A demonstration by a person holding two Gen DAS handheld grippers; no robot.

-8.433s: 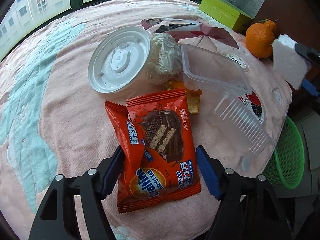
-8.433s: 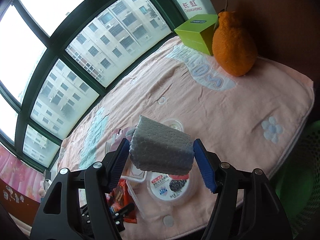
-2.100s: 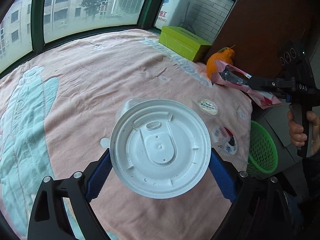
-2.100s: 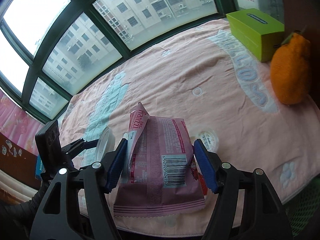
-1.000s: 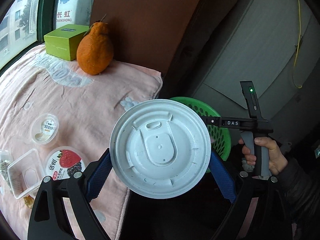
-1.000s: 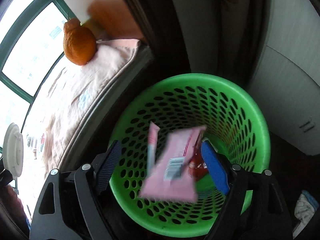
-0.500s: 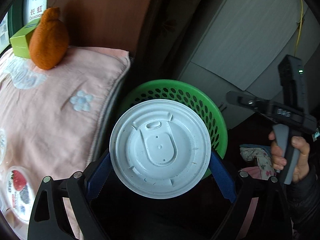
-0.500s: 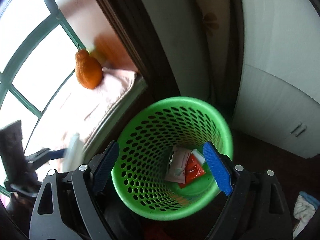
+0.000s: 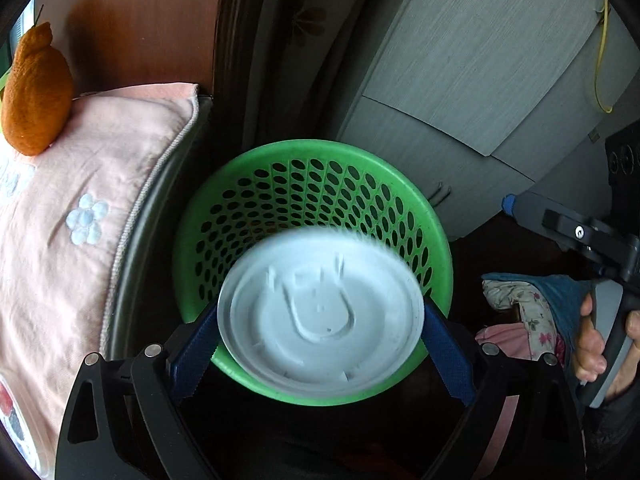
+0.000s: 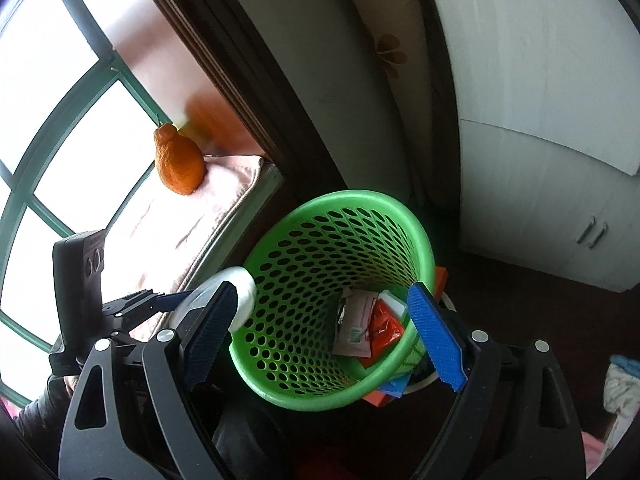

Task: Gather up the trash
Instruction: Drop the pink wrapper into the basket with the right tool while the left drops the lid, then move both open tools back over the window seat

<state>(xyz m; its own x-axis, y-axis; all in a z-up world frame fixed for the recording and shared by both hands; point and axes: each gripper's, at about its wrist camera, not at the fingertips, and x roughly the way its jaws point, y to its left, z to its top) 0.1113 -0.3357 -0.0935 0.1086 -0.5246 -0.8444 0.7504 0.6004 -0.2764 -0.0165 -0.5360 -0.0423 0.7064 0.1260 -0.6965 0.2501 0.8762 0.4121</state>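
Left hand-held gripper (image 9: 320, 344) hangs over the green basket (image 9: 400, 184), its blue pads spread wide on either side of a white plastic lid (image 9: 320, 316). That lid is blurred along its upper edge and tilted; whether the pads touch its rim cannot be told, though the jaws look parted wider than the lid itself. It sits above the near side of the basket's mouth.

Right hand-held gripper (image 10: 324, 336) is open and holds nothing — its two blue pads frame the basket from a little to the side. Down in the bottom of the basket lie a pink-white wrapper (image 10: 354, 326), a red-orange wrapper (image 10: 382, 326) and a small white piece (image 10: 394, 304), close together. From this view the lid shows edge-on at the basket's left rim, partly behind the left pad, with the other gripper's black body behind it.

Beside the basket stands the desk, covered by a pink cloth (image 9: 100, 152) with a white flower stitched on it. An orange citrus fruit (image 9: 34, 92) sits at its far corner near the window. Grey cabinet doors (image 9: 480, 60) stand behind the basket. A person's fingers (image 9: 590, 344) wrap the right gripper's handle at the edge of the left view.
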